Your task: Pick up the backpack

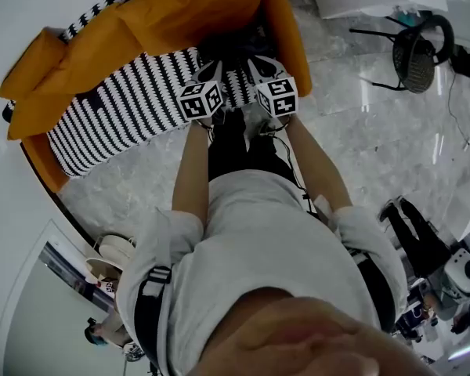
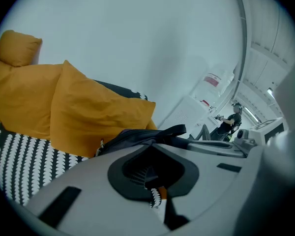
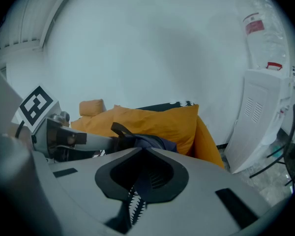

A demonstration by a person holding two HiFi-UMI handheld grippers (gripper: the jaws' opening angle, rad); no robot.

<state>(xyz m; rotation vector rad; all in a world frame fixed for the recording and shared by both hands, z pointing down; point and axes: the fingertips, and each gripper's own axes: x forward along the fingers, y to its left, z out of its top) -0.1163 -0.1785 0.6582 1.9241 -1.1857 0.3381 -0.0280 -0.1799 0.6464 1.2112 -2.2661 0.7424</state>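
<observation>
Pale marble floor (image 1: 360, 139) surrounds a black-and-white sofa (image 1: 117, 108) with orange cushions (image 1: 180, 14). The dark backpack (image 1: 233, 49) lies at its right end in the head view, against the cushions. Both grippers meet it side by side, probably for an even lift. The right gripper (image 3: 140, 181) has its jaws pressed onto a dark strap (image 3: 137, 193). The left gripper (image 2: 155, 183) seems clamped on a second strap (image 2: 173, 215), which is harder to make out. The grippers hide most of the backpack.
</observation>
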